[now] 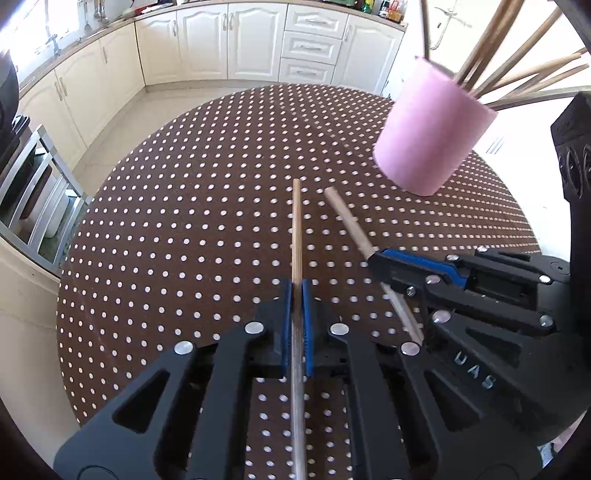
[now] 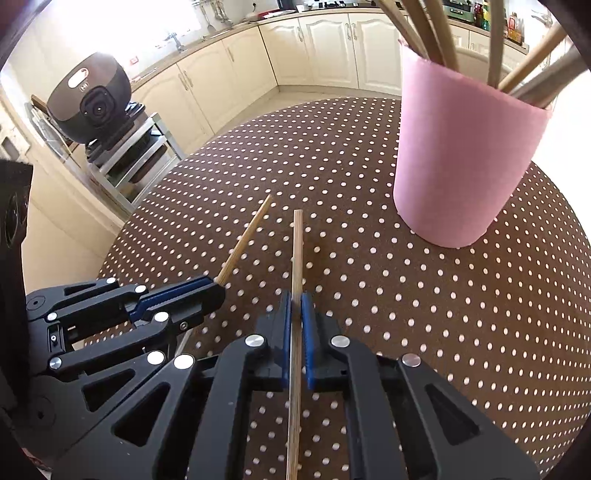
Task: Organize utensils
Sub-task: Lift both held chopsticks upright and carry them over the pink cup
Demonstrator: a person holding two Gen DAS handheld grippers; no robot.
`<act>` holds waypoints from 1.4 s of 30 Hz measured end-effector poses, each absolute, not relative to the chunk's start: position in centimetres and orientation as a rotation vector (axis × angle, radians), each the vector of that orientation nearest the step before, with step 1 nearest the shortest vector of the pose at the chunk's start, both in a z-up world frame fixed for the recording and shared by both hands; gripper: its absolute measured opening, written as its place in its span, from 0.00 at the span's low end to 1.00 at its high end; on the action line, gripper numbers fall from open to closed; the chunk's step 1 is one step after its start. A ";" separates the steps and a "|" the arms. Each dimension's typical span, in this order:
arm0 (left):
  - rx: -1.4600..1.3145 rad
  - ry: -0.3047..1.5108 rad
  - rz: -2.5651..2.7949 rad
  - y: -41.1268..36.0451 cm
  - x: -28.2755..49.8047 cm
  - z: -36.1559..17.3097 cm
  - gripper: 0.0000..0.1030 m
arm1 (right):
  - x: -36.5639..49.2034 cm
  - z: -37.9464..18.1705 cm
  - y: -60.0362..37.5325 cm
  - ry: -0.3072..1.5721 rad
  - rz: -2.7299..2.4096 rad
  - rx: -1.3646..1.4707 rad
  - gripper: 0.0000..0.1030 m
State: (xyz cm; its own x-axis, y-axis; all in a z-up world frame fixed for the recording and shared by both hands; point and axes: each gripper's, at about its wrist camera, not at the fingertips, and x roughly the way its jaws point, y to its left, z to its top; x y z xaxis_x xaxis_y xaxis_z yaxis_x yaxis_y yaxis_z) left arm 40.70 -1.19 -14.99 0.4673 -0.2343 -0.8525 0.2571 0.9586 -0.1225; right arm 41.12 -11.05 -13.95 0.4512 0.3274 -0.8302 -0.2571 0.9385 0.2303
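Left and right wrist views, one moment. My left claw (image 1: 296,291) is closed on a wooden chopstick (image 1: 296,229); its blue pads (image 1: 306,314) press the stick from both sides, and the stick runs forward from between them, its far end raised over the tabletop (image 1: 184,221). My right claw (image 2: 295,302) is likewise closed on a second chopstick (image 2: 297,251), gripped between its blue pads (image 2: 308,325) and pointing straight ahead. The two claws sit close side by side: in the left view the right claw appears at the right with its stick angled toward the upper left; in the right view the left claw appears at the left with its stick angled toward the upper right. The two sticks' free ends lie near each other without touching.

Ahead and to the right stands a pink cup (image 2: 461,155), upright on the tabletop, holding a bundle of further wooden sticks (image 2: 436,33) that fan out above its rim. Nothing lies between the claws and the cup.

The tabletop is round, covered in brown cloth with white dots. Beyond it are cream kitchen cabinets (image 1: 240,40) and a dark rice cooker (image 2: 90,96) on a metal rack (image 2: 133,155).
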 end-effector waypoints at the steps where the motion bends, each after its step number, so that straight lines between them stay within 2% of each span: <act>1: 0.021 1.034 -0.306 -1.2 40.4 -14.6 0.06 | 40.8 -13.8 -11.1 1.042 0.370 0.077 0.04; 9: 0.042 0.958 -0.325 -1.9 37.2 -10.8 0.05 | 37.9 -10.7 -12.2 0.976 0.407 0.092 0.04; 25: 0.042 0.790 -0.345 -1.7 29.0 -2.9 0.05 | 29.6 -1.8 -15.7 0.718 0.434 0.058 0.04; 42: 0.015 0.645 -0.379 -2.8 26.1 0.7 0.05 | 25.1 2.0 -18.6 0.486 0.384 0.002 0.04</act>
State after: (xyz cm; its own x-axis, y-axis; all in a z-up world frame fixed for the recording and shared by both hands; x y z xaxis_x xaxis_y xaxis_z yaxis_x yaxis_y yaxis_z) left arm 26.09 -2.78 0.74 0.7327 -0.3403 -0.5893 0.3495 0.9312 -0.1033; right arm 25.12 -18.64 1.99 0.8142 0.3608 -0.4549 -0.3598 0.9285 0.0924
